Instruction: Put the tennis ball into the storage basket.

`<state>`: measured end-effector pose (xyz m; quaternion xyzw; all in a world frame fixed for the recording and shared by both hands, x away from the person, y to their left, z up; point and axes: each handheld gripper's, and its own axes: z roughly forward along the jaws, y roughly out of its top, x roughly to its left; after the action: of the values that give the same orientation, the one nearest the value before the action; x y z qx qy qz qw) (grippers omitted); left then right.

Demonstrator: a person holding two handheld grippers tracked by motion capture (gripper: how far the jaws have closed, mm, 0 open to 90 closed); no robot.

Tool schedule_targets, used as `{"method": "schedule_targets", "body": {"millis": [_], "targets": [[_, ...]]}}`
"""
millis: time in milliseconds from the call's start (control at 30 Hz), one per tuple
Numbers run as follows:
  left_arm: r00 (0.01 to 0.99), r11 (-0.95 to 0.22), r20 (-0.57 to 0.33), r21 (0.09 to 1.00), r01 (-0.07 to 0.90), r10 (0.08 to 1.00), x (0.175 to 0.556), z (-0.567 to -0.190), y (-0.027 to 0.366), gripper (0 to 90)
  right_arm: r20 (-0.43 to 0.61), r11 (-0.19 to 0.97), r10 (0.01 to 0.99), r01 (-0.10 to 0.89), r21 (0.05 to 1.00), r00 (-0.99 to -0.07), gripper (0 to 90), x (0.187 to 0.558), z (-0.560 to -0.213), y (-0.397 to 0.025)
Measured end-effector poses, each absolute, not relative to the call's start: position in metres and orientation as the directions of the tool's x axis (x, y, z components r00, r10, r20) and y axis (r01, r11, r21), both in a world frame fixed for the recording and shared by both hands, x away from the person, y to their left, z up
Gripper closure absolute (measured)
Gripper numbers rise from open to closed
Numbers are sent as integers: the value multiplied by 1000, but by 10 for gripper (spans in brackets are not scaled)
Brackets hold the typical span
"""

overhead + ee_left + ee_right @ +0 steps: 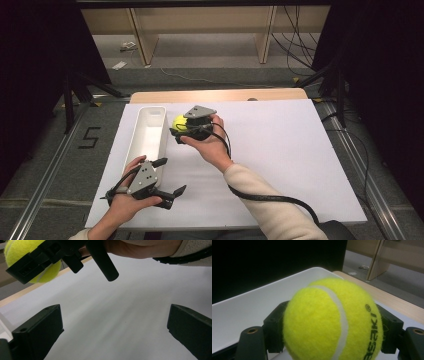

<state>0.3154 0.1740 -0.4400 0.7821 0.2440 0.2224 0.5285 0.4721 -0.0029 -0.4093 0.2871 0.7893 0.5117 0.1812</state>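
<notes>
**A:** ok so what's closest to the camera?

**B:** left gripper (pixel 167 176), held low near the front edge of the white sheet (pixel 280 150); jaws spread wide, nothing between them; from its own camera you just see bare white sheet between the two black jaws

**A:** and the ball?

**B:** ball (pixel 179 122) is clamped in the right gripper (pixel 181 131), a bit further in; jaws pressed on both sides of it; it's up off the sheet, just beside the long white tray's (pixel 142 116) right wall, near the far end; right gripper view has the ball (pixel 332 320) dead centre with the tray (pixel 249 305) right behind it

**A:** surface?

**B:** white sheet covers almost the whole table (pixel 220 95); only a strip of light wood shows at the far edge

**A:** room behind it?

**B:** grey floor (pixel 210 55) with cables trailing; pale wooden shelf legs (pixel 142 40) at the back; black curtains on both sides; a "5" (pixel 89 137) taped on the floor to the left
</notes>
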Motion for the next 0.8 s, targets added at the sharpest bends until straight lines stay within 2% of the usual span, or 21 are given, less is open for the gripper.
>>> {"method": "schedule_targets", "body": {"millis": [800], "targets": [[784,-320,85,936,149,615,315,-440,174,0,5,307,626,253,917,-780,271,472,-403,6]]}}
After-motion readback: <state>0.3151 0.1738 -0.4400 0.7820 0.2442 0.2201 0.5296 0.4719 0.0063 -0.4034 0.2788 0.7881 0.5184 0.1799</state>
